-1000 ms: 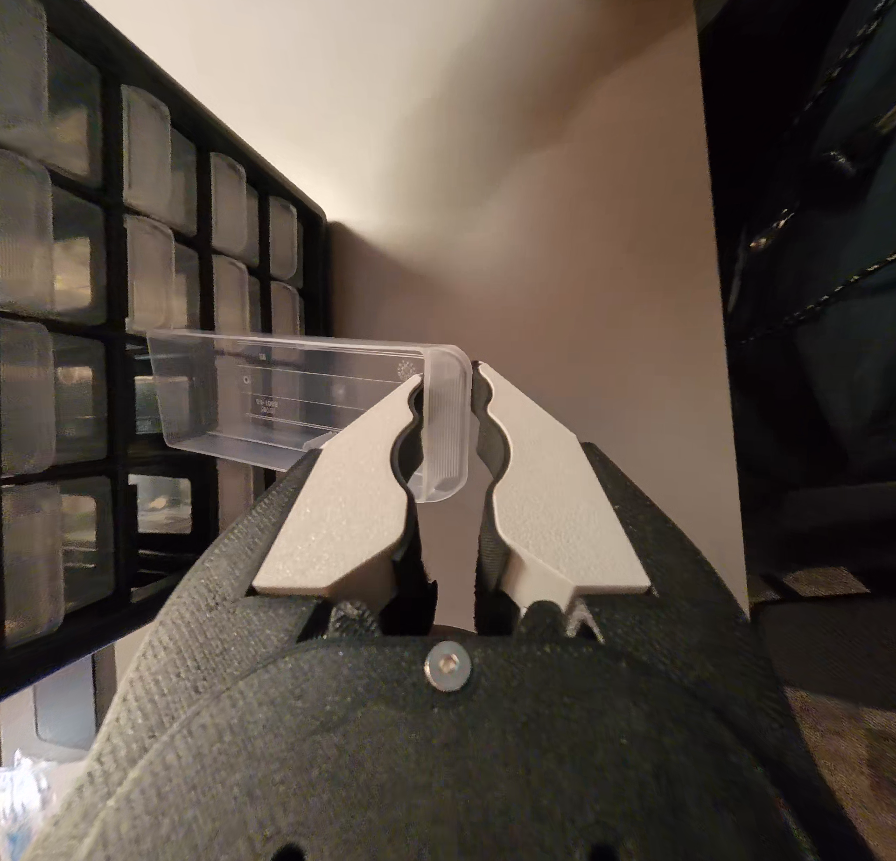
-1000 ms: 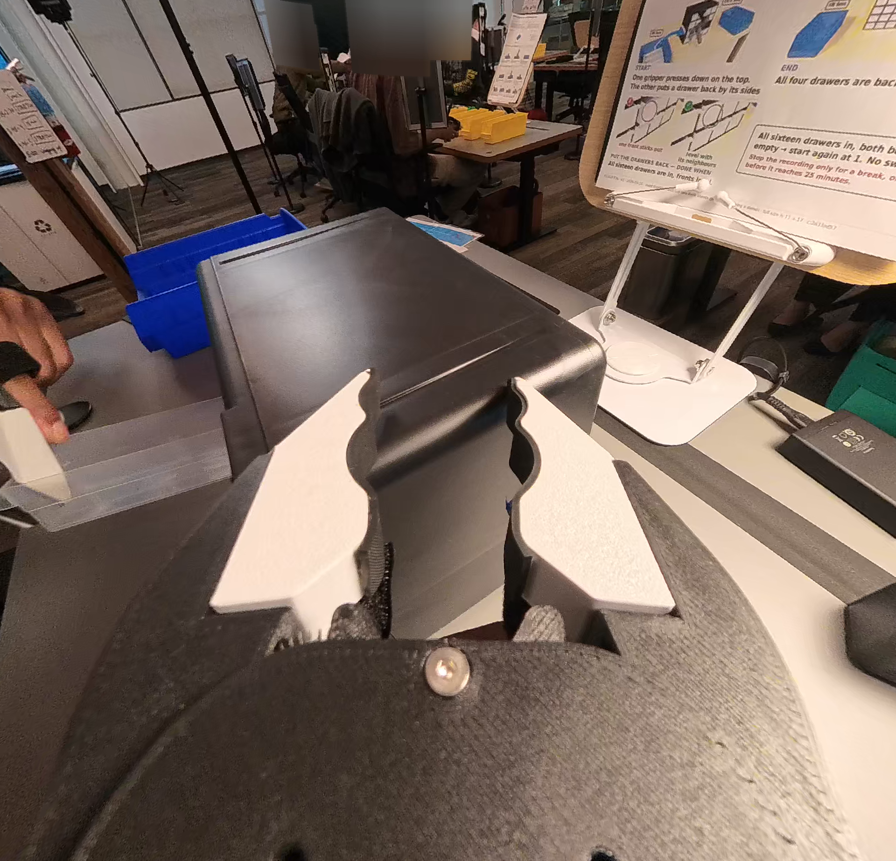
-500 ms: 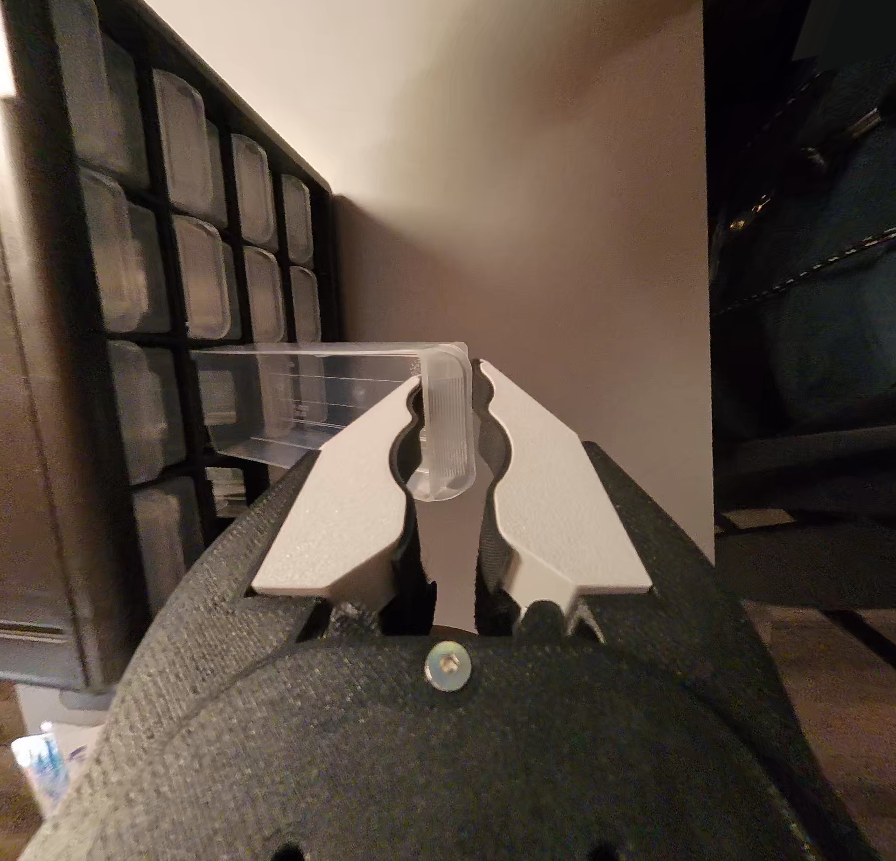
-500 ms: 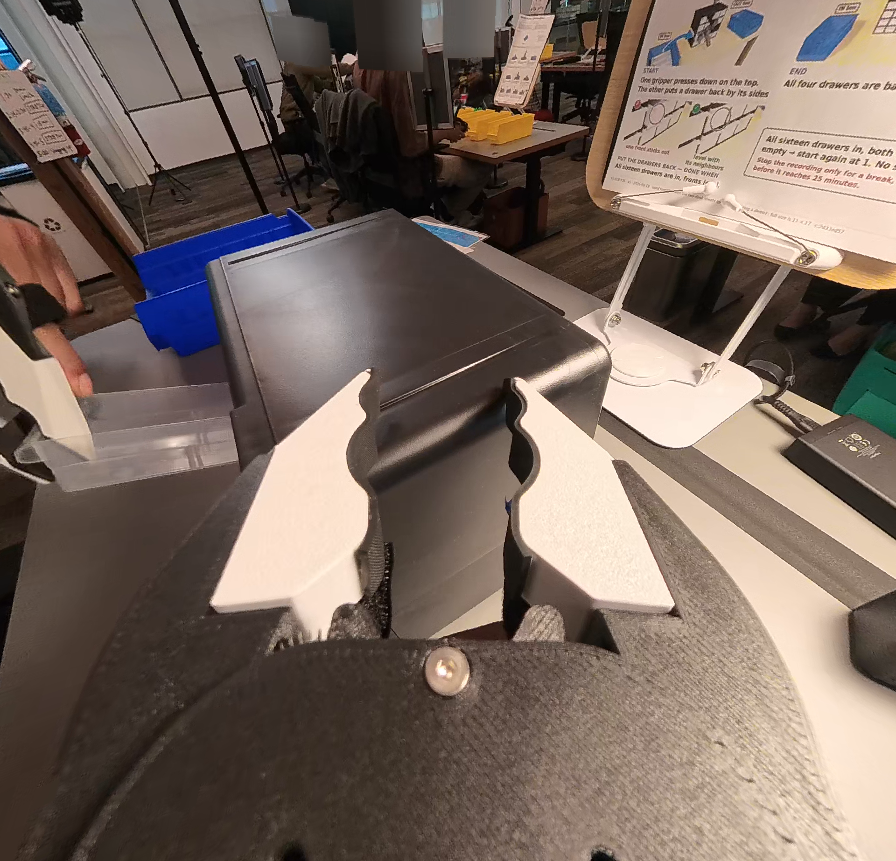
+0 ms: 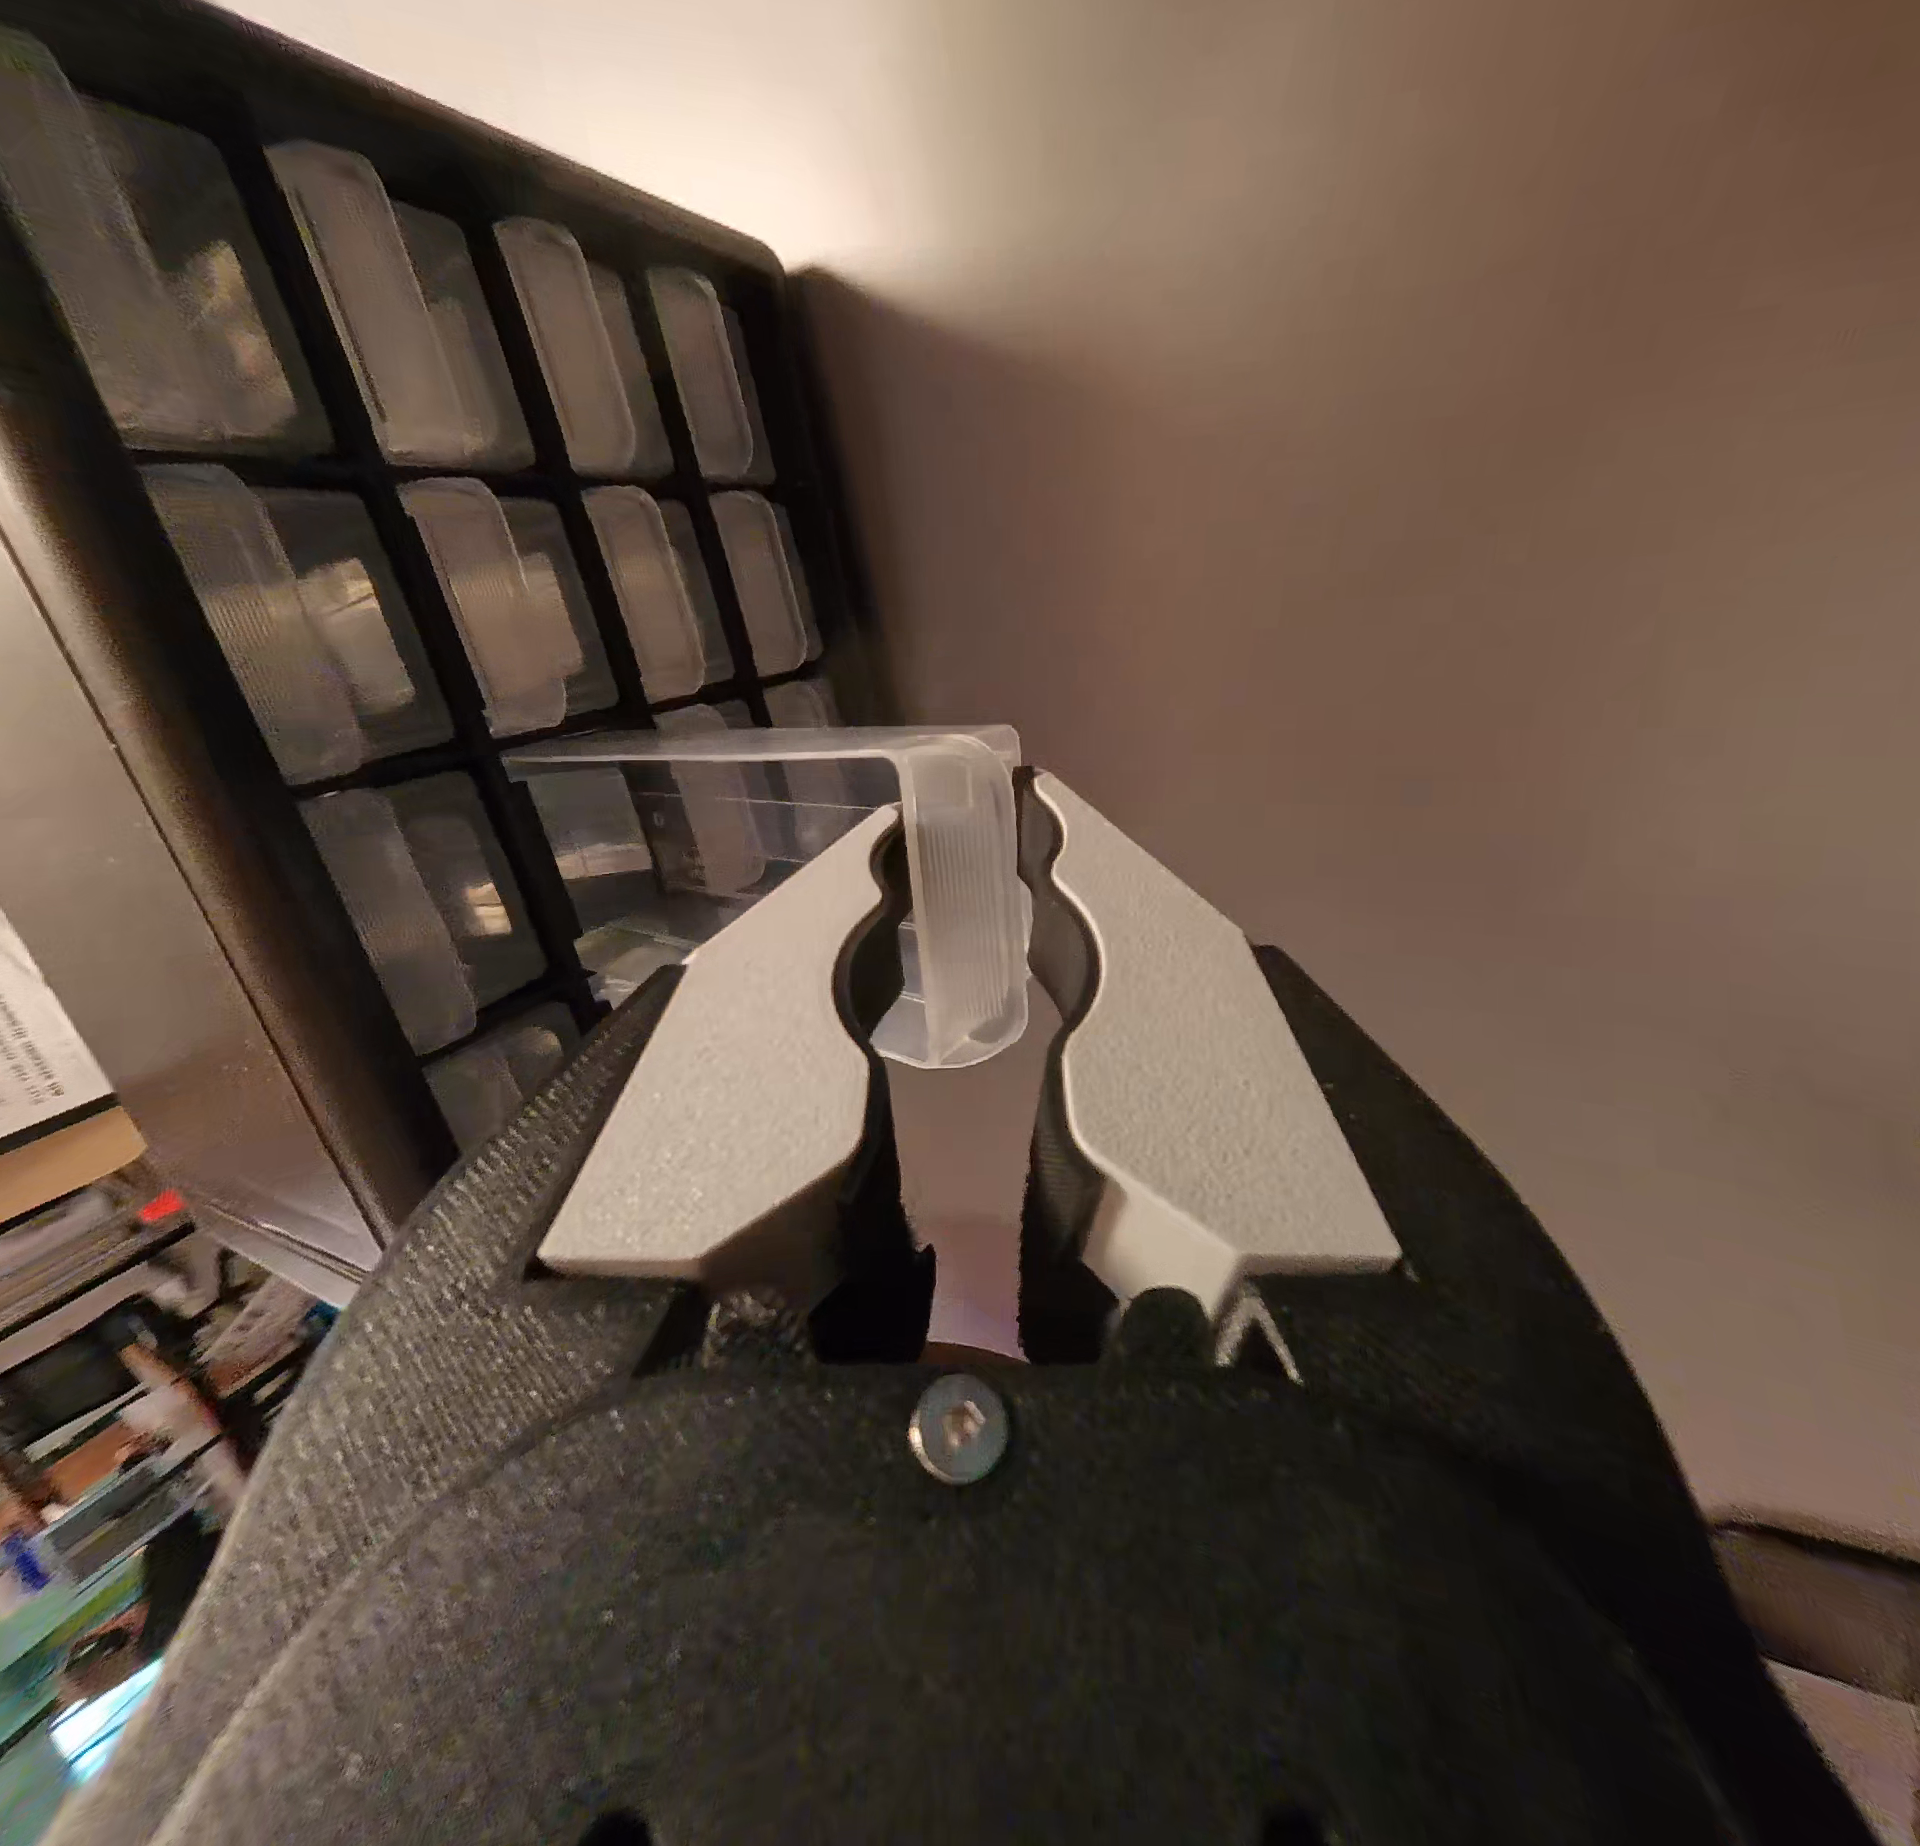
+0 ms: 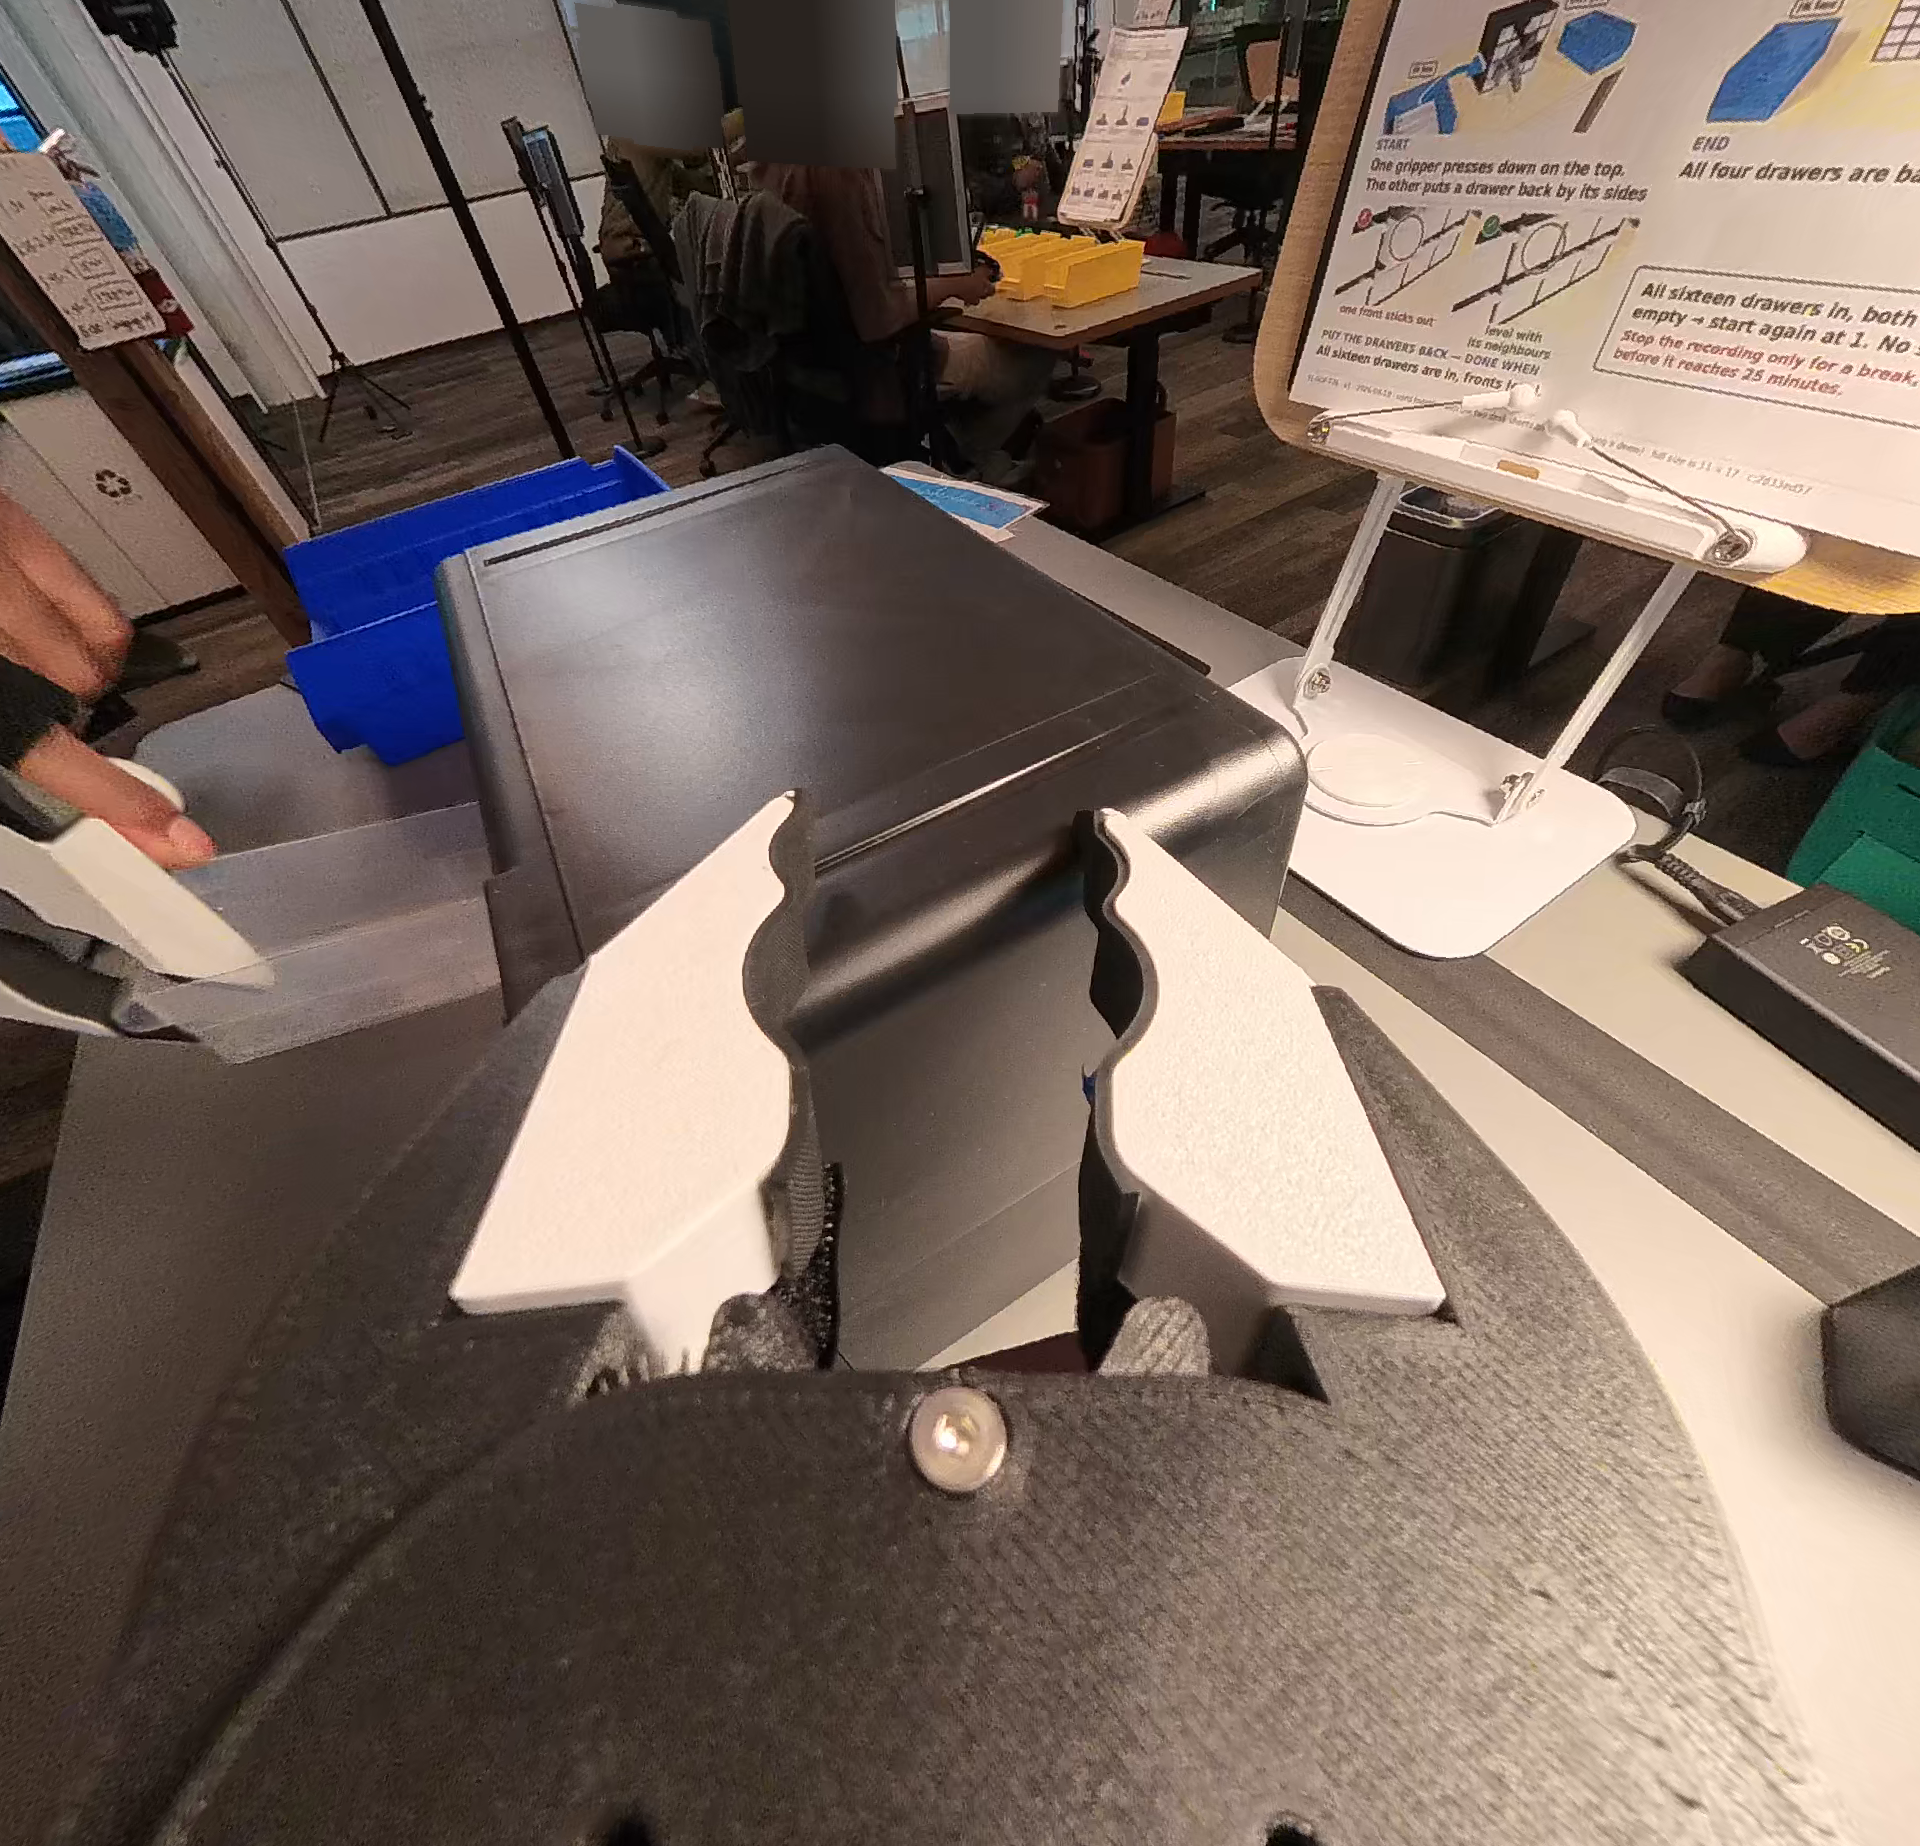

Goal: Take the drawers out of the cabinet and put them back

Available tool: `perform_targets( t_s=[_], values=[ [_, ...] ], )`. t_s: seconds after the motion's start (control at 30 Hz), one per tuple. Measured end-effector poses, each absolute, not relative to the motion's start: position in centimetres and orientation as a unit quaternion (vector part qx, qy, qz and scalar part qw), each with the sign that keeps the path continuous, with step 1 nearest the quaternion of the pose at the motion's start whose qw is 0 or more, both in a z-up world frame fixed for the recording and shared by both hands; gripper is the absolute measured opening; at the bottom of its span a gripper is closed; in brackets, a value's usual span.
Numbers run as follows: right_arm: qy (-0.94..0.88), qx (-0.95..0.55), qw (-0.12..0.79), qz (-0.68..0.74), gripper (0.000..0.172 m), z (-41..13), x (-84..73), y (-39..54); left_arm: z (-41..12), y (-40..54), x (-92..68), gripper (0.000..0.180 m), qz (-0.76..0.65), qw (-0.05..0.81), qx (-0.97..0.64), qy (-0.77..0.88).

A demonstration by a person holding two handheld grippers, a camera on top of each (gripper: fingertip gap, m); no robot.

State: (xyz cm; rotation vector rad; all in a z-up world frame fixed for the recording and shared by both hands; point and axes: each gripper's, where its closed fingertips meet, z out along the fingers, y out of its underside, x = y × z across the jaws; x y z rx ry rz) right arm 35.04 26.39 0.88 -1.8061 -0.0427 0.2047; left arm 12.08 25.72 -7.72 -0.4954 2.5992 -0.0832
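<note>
The grey table (image 6: 1558, 1100) carries everything here, and the biggest thing on it is the black cabinet (image 6: 831, 674), whose flat top fills the middle of the right wrist view. From the left wrist view its front shows as a black grid of compartments filled with clear plastic drawers (image 5: 436, 342), their frosted fronts seated in the frame.

Behind the cabinet sit blue bins (image 6: 416, 601), one in front of the other. To the right, a white stand (image 6: 1455, 840) holds an instruction board (image 6: 1662, 186) upright, and a flat black box (image 6: 1829, 986) lies near the table's right edge.

One clear drawer (image 5: 727, 809) is partly out of the cabinet front, in the third row from the top, with its rear end at the grid and its front handle toward the camera. The left gripper (image 5: 961, 861) has its jaws clenched on that drawer's ribbed handle tab, with a white finger on each side of it. In the right wrist view the same drawer (image 6: 343, 892) juts from the cabinet's left side, with a person's hand (image 6: 94, 757) and the left gripper's white finger above it.

The right gripper (image 6: 940, 809) hovers over the cabinet's near top edge, its jaws released and spread wide, with nothing between them.
</note>
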Motion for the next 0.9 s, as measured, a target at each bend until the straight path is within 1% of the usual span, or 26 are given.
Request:
perform_targets(
  t_s=[0.03, 0.13, 0.27, 0.33, 0.4, 0.47, 0.5, 0.57, 0.63, 0.77, 0.9],
  values=[
    [-0.019, -0.784, 0.614, 0.089, 0.055, 0.9, 35.0, 26.4, -8.1, 26.0, 12.3, 0.018, -0.023, 0.253, -0.179, 0.951],
    [-0.02, -0.784, 0.614, 0.088, 0.054, 0.9, 34.9, 26.4, -8.7, 27.2, 14.2, 0.021, -0.017, 0.31, -0.185, 0.932],
    [-0.023, -0.784, 0.614, 0.089, 0.054, 1.0, 34.8, 26.3, -7.8, 28.6, 16.5, 0.04, -0.024, 0.417, -0.185, 0.889],
    [-0.024, -0.784, 0.615, 0.088, 0.054, 1.1, 34.7, 26.3, -7.2, 28.8, 16.4, 0.044, -0.039, 0.45, -0.187, 0.873],
    [-0.022, -0.783, 0.616, 0.089, 0.054, 1.1, 34.8, 26.3, -7.0, 28.2, 15.7, 0.047, -0.079, 0.45, -0.192, 0.868],
    [-0.02, -0.782, 0.617, 0.089, 0.054, 1.2, 35.0, 26.2, -7.2, 27.4, 14.5, 0.046, -0.121, 0.429, -0.196, 0.873],
    [-0.019, -0.782, 0.617, 0.089, 0.054, 1.2, 35.1, 26.2, -7.5, 27.0, 13.8, 0.041, -0.138, 0.416, -0.191, 0.878],
    [-0.018, -0.781, 0.618, 0.089, 0.054, 1.2, 35.1, 26.2, -8.6, 26.1, 12.4, 0.023, -0.163, 0.377, -0.18, 0.894],
    [-0.019, -0.781, 0.618, 0.088, 0.054, 1.2, 35.1, 26.2, -9.9, 26.0, 11.8, 0.015, -0.164, 0.349, -0.179, 0.905],
    [-0.023, -0.782, 0.617, 0.087, 0.054, 1.2, 34.7, 26.3, -10.3, 28.2, 14.6, 0.012, -0.123, 0.396, -0.215, 0.884],
    [-0.025, -0.781, 0.618, 0.085, 0.054, 1.3, 34.5, 26.3, -10.5, 31.6, 18.1, 0.023, -0.083, 0.446, -0.28, 0.846]
  ],
)
